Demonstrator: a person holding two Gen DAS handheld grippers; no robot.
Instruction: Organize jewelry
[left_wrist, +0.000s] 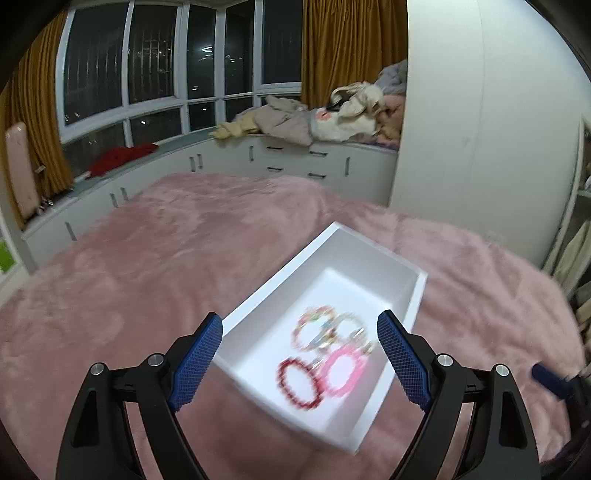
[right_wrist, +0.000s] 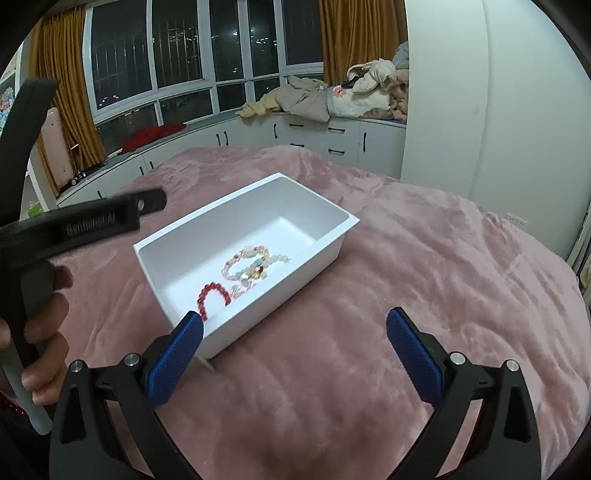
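Bracelets (right_wrist: 246, 271) lie in white box (right_wrist: 258, 192) on pink blanket (right_wrist: 424, 266), ahead of left gripper (left_wrist: 300, 363) and right gripper (right_wrist: 295, 354), both spread wide, gripping nothing.

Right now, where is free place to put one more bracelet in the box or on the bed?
White box: the far half is bare; the near end is crowded with the red bracelet and pale beaded bracelets. The pink blanket right of the box lies bare.

My left wrist view looks steeply down, close over the white box (left_wrist: 413, 295); my right wrist view sits farther back; both share box, pink blanket (right_wrist: 424, 258), windows (left_wrist: 155, 66).
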